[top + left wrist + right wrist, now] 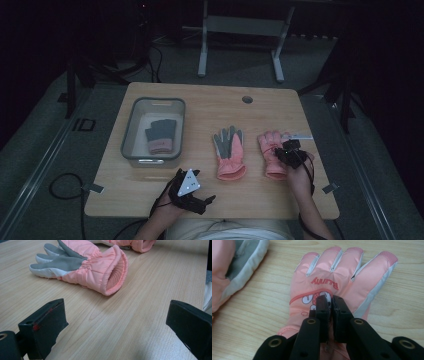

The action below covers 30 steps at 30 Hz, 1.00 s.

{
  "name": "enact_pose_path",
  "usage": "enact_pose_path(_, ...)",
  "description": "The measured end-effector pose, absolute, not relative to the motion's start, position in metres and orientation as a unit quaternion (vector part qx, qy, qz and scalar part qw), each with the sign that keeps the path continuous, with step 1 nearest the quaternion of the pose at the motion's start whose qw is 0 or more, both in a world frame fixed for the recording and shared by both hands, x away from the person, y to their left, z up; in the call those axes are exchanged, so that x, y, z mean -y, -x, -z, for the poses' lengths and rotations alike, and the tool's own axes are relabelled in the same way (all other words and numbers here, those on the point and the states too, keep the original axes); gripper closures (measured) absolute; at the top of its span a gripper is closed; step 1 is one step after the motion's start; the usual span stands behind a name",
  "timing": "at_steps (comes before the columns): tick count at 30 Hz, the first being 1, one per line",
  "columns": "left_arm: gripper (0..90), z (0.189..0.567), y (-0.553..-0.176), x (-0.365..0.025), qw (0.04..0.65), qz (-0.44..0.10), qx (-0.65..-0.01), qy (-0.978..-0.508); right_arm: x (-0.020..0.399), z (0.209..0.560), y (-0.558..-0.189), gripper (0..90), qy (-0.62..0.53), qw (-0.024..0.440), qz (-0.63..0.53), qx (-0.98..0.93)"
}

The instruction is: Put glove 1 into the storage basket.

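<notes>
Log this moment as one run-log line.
right gripper: shut on right pink glove | left gripper: open, idle near table edge | bin: grey glove

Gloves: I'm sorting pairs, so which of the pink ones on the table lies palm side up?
The middle glove, with its grey palm facing up. The pink glove under the right gripper shows its printed back, and the grey-and-pink one sits in the bin.

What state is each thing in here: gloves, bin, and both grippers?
Right pink glove: flat on table, back up, pinched by right gripper.
Middle pink glove: flat, grey palm up, untouched.
Grey bin: upright, holds a dark glove.
Right gripper: shut on glove fabric.
Left gripper: open, holding nothing.
</notes>
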<state>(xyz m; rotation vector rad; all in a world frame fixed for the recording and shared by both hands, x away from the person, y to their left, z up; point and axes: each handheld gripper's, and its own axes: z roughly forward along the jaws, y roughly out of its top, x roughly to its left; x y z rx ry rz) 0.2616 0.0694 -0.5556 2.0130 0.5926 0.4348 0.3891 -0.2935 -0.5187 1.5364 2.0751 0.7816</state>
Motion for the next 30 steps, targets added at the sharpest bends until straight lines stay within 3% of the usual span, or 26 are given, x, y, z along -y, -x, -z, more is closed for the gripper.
enact_pose_path(18, 2.5, 0.556, -0.262, -0.068, 0.477, -0.174, -0.242, -0.827, 0.3, 0.503, -0.391, 66.4, -0.446, 0.233, -0.29, -0.814)
enact_pose_path(23, 2.5, 0.556, -0.262, -0.069, 0.477, -0.177, -0.243, -0.826, 0.298, 0.514, -0.398, 62.0, -0.434, 0.215, -0.252, -0.837)
enact_pose_path(30, 2.5, 0.555, -0.261, -0.07, 0.477, -0.179, -0.243, -0.826, 0.301, 0.524, -0.402, 79.7, -0.451, 0.201, -0.26, -0.83)
